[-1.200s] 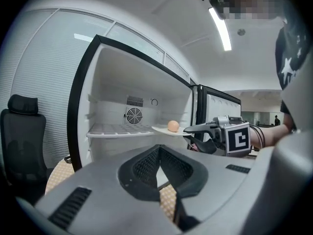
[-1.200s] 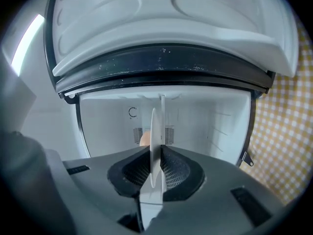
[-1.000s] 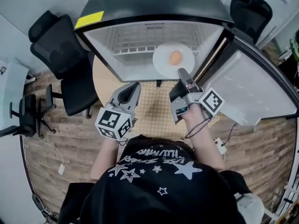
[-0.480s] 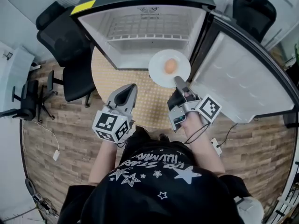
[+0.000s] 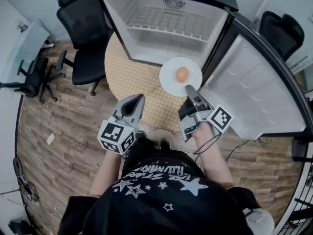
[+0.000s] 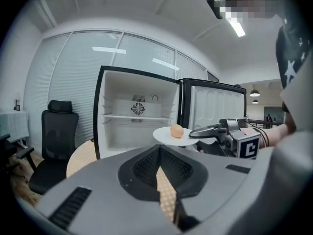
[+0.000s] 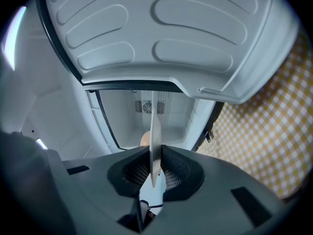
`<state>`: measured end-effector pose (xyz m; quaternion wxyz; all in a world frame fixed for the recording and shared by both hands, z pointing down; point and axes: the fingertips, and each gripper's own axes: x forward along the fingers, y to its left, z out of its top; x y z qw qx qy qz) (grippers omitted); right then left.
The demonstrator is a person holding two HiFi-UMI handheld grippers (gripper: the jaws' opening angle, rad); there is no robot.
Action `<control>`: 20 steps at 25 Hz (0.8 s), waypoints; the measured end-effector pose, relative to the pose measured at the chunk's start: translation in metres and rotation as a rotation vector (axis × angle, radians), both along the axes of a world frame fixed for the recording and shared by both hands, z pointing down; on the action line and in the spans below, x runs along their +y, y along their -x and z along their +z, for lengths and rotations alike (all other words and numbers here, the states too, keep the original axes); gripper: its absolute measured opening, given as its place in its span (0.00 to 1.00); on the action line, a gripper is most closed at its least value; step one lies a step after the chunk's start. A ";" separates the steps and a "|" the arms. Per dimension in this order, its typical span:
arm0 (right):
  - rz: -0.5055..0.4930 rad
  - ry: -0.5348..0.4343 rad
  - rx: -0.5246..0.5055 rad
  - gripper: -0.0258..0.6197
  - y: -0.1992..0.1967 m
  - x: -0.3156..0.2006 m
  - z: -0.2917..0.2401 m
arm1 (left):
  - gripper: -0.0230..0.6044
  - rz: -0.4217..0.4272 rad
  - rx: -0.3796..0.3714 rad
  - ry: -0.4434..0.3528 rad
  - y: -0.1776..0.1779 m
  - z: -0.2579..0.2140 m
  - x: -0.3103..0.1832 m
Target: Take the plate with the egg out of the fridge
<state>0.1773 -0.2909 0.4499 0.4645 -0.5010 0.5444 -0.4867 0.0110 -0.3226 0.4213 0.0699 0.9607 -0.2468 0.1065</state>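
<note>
A wood-plank floor (image 5: 54, 106) fills the left of the head view, with a white cable (image 5: 48, 131) lying on it. A black office chair (image 5: 83, 23) stands at upper left, a second chair (image 5: 29, 80) at far left and a third chair (image 5: 281, 28) at upper right. A round table (image 5: 127, 77) with a yellow checked top sits at the centre. In the left gripper view, frosted glass wall panels (image 6: 68, 72) fill the left and a ceiling light strip (image 6: 238, 27) glows at upper right.

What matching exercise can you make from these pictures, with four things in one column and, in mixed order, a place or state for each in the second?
Column one:
1. egg
2. plate
3. fridge
4. left gripper

Column two:
A. shut, holding nothing
B. its door stands open
C. lying on the plate
D. clamped at its rim by the right gripper

Right pairs: 1-C, 2-D, 3-B, 4-A.
</note>
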 end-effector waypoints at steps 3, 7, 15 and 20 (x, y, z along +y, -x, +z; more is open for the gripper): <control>-0.025 0.000 -0.005 0.13 0.006 0.002 0.005 | 0.04 -0.033 -0.001 0.007 0.011 0.000 0.005; -0.034 0.017 -0.006 0.13 0.008 0.002 0.012 | 0.04 -0.043 -0.007 0.012 0.013 0.000 0.010; -0.056 0.003 0.040 0.13 0.037 0.017 -0.008 | 0.04 -0.051 0.049 -0.012 0.040 -0.016 0.035; -0.060 0.010 0.042 0.13 0.068 0.048 -0.012 | 0.04 -0.092 0.065 0.016 0.086 -0.009 0.066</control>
